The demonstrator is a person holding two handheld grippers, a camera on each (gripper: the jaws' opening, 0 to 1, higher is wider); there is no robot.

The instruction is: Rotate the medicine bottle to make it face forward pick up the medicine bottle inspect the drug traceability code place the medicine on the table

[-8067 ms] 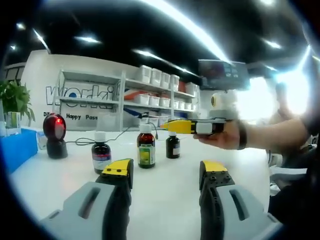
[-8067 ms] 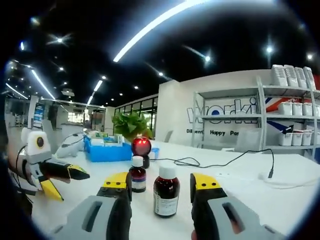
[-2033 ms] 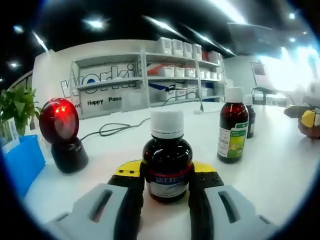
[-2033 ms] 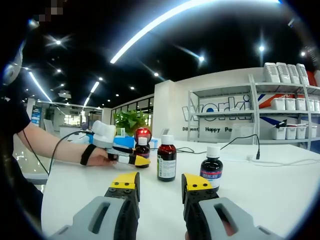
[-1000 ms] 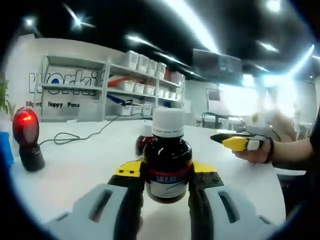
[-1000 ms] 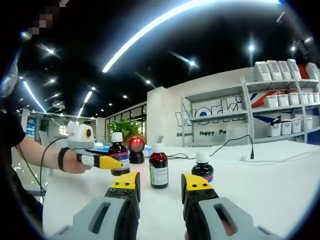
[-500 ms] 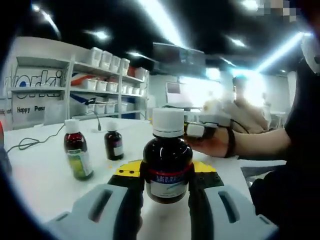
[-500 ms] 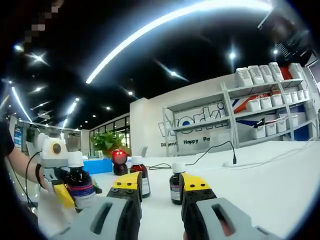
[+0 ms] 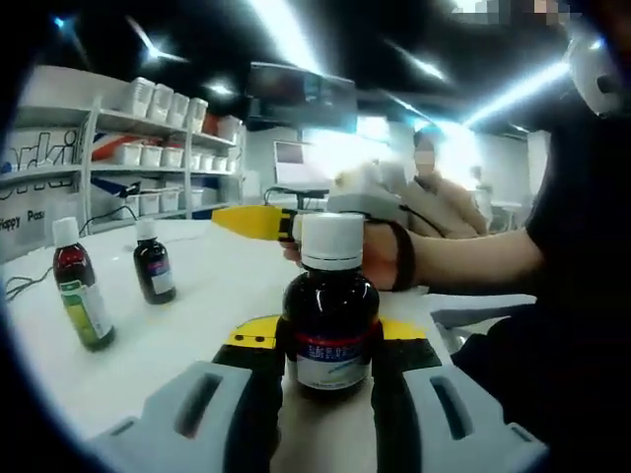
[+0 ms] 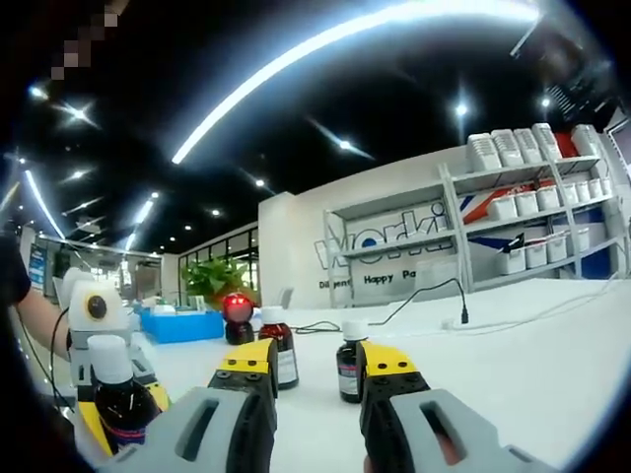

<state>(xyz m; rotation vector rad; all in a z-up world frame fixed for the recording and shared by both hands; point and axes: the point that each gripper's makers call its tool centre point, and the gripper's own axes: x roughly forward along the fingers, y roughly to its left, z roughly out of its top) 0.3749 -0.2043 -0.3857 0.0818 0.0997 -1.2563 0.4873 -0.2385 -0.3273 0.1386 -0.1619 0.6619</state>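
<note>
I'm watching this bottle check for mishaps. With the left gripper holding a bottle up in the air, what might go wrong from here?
1. The dark glass medicine bottle with a white cap is clamped only at its lower body by the left gripper; tilting it could let it slip.
2. The right gripper hangs close behind it, so they may collide.
3. Setting it down near the two standing bottles might topple one.

The left gripper (image 9: 328, 340) is clamping a brown medicine bottle (image 9: 329, 325) with a white cap between its jaws. Behind it, the right gripper (image 9: 258, 222) is reaching in. Two more bottles (image 9: 81, 291) are standing near the table's (image 9: 212, 296) left side.
</note>
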